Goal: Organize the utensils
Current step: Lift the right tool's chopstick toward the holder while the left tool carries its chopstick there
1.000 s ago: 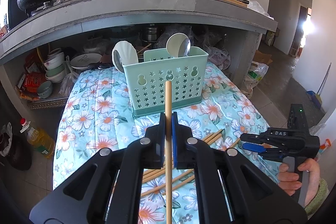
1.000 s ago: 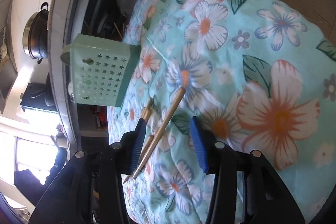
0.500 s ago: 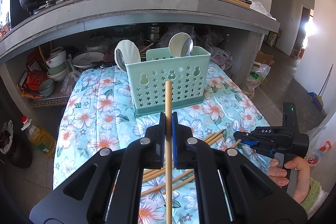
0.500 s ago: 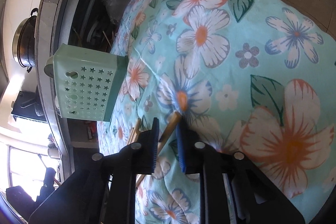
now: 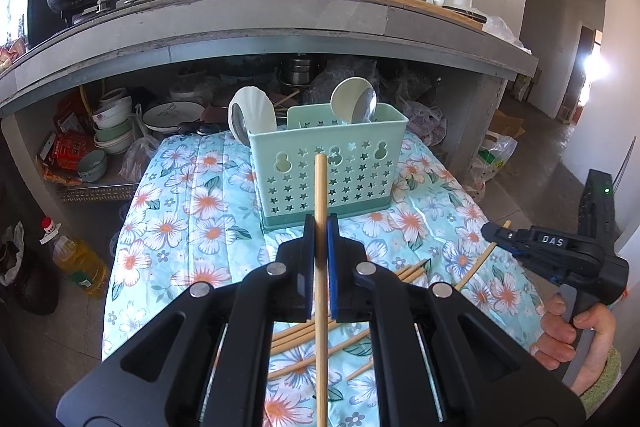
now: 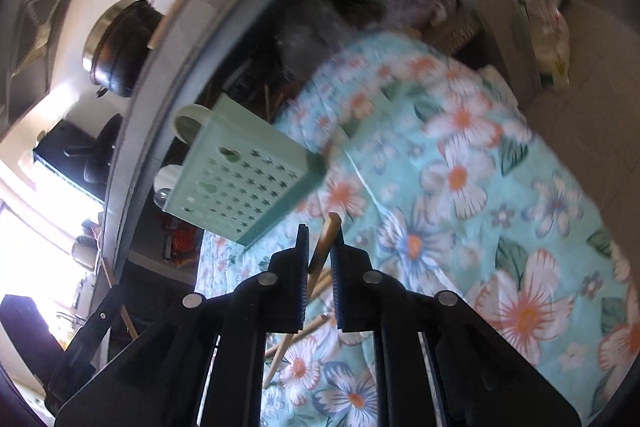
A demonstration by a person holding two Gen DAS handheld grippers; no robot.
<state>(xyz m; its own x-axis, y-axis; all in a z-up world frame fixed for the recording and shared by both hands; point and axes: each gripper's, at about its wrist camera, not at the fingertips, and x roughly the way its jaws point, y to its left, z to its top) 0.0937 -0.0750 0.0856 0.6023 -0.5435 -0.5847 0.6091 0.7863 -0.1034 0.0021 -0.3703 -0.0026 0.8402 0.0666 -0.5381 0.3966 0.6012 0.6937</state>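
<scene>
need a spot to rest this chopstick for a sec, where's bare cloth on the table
Bare floral cloth lies left of the green basket, out to the table's left edge. A narrower strip lies right of the basket. The near middle is crowded: loose chopsticks crisscross between the left gripper and right gripper.

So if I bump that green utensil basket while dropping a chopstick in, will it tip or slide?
The green utensil basket looks like thin perforated plastic, so probably light. It stands tall on a soft floral cloth, with spoons sticking above its rim, so a nudge near the top might rock it. A low push would likelier bunch the cloth.
</scene>
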